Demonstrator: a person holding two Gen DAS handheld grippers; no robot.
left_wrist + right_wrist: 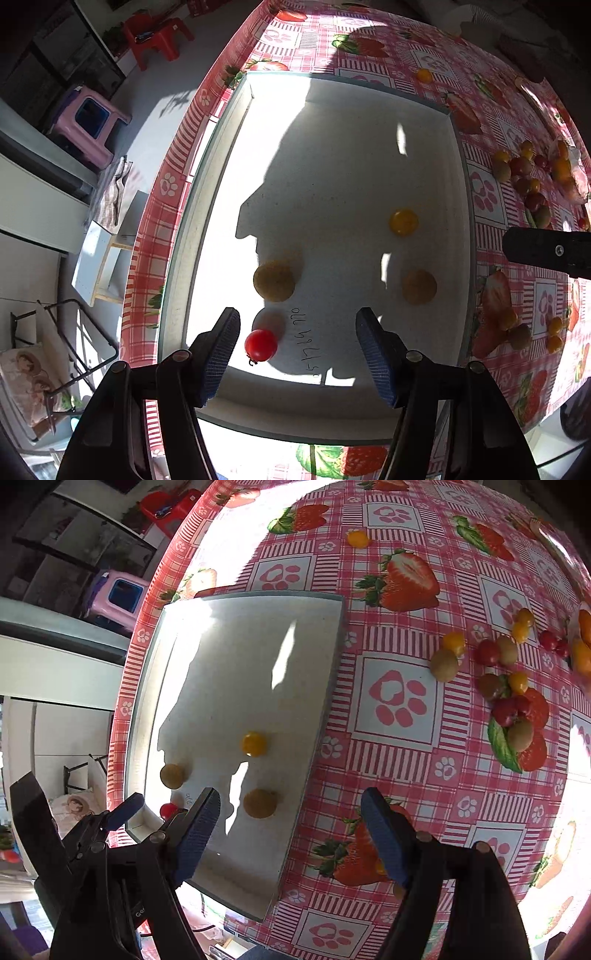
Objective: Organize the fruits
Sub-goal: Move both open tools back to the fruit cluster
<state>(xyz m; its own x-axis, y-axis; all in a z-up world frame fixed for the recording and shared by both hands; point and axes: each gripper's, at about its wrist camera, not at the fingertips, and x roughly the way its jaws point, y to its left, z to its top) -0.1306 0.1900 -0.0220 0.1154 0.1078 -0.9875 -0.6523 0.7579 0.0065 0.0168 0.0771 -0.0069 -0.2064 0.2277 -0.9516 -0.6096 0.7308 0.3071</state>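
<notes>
Below the left gripper [297, 349], a white tray [207, 221] sits on a table covered by a pink checked cloth [491, 122] printed with strawberries and paw marks. Its jaws stand apart with nothing pressed between the blue pads; a red cherry tomato [260, 345] lies on the tray floor just beside the left pad, apart from it. Further in rest a brownish-green round fruit [274, 280], a second one [419, 287] to its right, and a yellow tomato [403, 222] beyond them. Handwritten marks show on the tray floor near the red tomato.

The right gripper [290, 834] is also spread wide and empty, hanging over the tray's near right edge, one pad above the tray and the other above the cloth. Well to the right on the cloth lies a loose pile of fruits [502, 675]: red, yellow and brownish-green ones, some touching. One small orange fruit [357, 538] sits alone near the table's far side.
</notes>
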